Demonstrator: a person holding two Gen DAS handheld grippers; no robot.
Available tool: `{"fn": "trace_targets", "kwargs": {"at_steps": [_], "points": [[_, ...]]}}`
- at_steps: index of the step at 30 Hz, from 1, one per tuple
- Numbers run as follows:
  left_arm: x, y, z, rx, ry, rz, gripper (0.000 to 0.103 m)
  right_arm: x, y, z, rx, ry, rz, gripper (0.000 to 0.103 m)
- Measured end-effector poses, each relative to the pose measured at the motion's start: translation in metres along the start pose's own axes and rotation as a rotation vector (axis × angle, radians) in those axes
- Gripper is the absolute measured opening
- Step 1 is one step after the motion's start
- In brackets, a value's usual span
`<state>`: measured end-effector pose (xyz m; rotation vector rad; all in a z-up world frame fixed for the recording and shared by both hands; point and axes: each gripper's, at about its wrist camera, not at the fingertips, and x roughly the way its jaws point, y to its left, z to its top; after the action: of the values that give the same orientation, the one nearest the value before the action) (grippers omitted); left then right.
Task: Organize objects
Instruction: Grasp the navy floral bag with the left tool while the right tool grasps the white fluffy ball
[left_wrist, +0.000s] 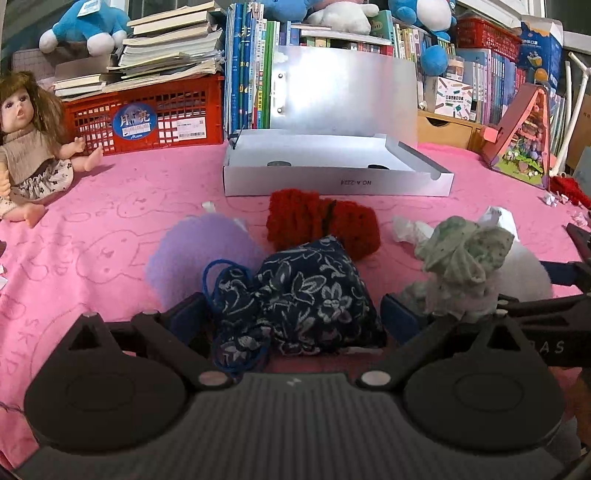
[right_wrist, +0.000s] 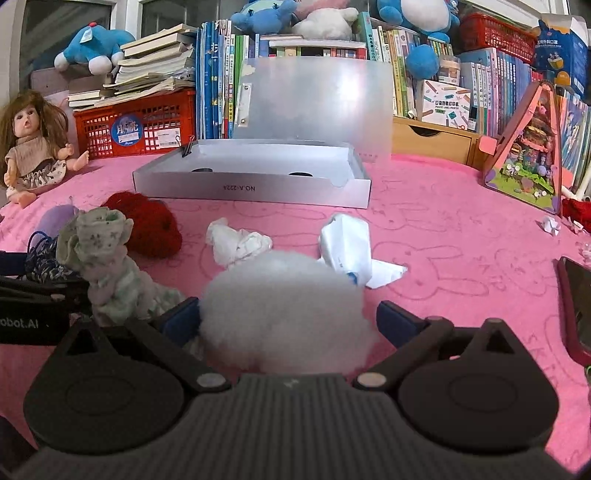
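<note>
Left gripper (left_wrist: 293, 314): blue fingers (left_wrist: 186, 314) stand wide on either side of the dark floral pouch (left_wrist: 314, 295). Whether the pads touch the cloth cannot be told, so the hold is unconfirmed. The pouch lies on the pink cloth (left_wrist: 92, 240) of the table, near the front edge. A blue cord (left_wrist: 221, 273) loops out from the pouch's left side.

Right gripper (right_wrist: 282, 319): fingers (right_wrist: 397, 319) also spread wide, flanking the white fluff ball (right_wrist: 284, 306). Contact again not discernible; the ball rests on the cloth between them.

Other items on the table:
- Purple felt piece (left_wrist: 199, 251), just left of the pouch and partly behind it.
- Red knitted piece (left_wrist: 321, 221), directly behind the pouch and touching it.
- Green-and-white bundled sock (right_wrist: 107, 258), between the two grippers.
- Crumpled tissue (right_wrist: 236, 243) just behind the fluff ball, and folded white paper (right_wrist: 351, 247) to its right.

White cardboard box (left_wrist: 332, 181): sits open toward the table's back edge, its translucent lid (left_wrist: 343, 92) upright. Two small dark round things lie inside; they are too hidden to identify.

Doll (left_wrist: 29, 147) sits at the back left corner, beside a red crate (left_wrist: 147, 118) stacked with books. A pink toy house (right_wrist: 528, 155) stands at the back right.
</note>
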<state>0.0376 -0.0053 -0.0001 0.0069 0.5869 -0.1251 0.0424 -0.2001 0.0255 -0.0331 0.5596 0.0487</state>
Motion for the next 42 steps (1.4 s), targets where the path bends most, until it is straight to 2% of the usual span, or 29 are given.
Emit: {"fn": "trace_targets", "kwargs": {"at_steps": [11, 14, 18, 25, 27, 34, 42], "points": [[0.002, 0.002, 0.001, -0.014, 0.008, -0.002, 0.099, 0.000, -0.003, -0.003, 0.032, 0.024, 0.025, 0.099], [0.000, 0.000, 0.001, -0.006, 0.016, 0.000, 0.094, -0.004, 0.000, -0.003, 0.021, 0.019, 0.035, 0.089], [-0.003, 0.000, 0.001, -0.008, 0.017, 0.002, 0.087, -0.006, 0.002, -0.002, 0.004, 0.022, 0.047, 0.081], [-0.015, 0.005, 0.005, -0.023, 0.013, 0.004, 0.065, -0.011, -0.002, 0.001, 0.034, 0.020, 0.065, 0.078], [-0.019, 0.006, 0.007, -0.028, 0.007, 0.006, 0.062, -0.013, -0.002, 0.002, 0.034, 0.014, 0.072, 0.078], [-0.031, 0.004, 0.013, -0.025, -0.029, 0.011, 0.061, -0.020, 0.001, 0.006, 0.018, -0.010, 0.086, 0.078], [-0.043, 0.008, 0.035, -0.031, -0.070, -0.039, 0.058, -0.020, -0.002, 0.021, 0.039, -0.003, 0.087, 0.076]]}}
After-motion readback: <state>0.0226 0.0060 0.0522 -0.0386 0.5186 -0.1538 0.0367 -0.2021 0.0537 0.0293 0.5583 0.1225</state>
